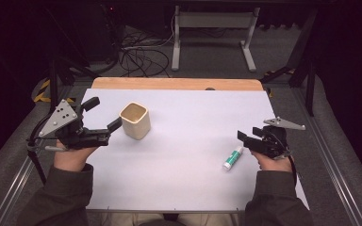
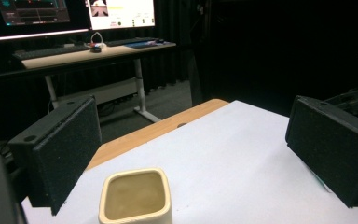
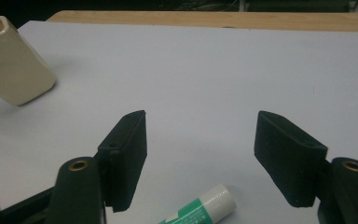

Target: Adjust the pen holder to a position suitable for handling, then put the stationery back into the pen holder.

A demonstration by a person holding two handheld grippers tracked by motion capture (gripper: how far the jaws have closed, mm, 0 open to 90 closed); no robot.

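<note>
A cream square cup [image 1: 134, 120] stands upright and empty on the white sheet, left of centre. My left gripper [image 1: 102, 114] is open just left of the cup, its jaws spread wide and apart from it. In the left gripper view the cup [image 2: 135, 196] sits low between the open jaws of that gripper [image 2: 196, 154]. A white and green glue stick [image 1: 233, 157] lies on the sheet at the right. My right gripper [image 1: 249, 133] hovers open just beyond and right of it. In the right gripper view the glue stick [image 3: 200, 205] lies below the open gripper [image 3: 200, 154], with the cup [image 3: 11, 60] far left.
A white sheet [image 1: 188, 136] covers the table, leaving a wooden strip [image 1: 176, 84] along the far edge. Beyond it are floor cables [image 1: 141, 56] and a white desk frame [image 1: 212, 33]. A desk with monitors [image 2: 74, 11] stands far off.
</note>
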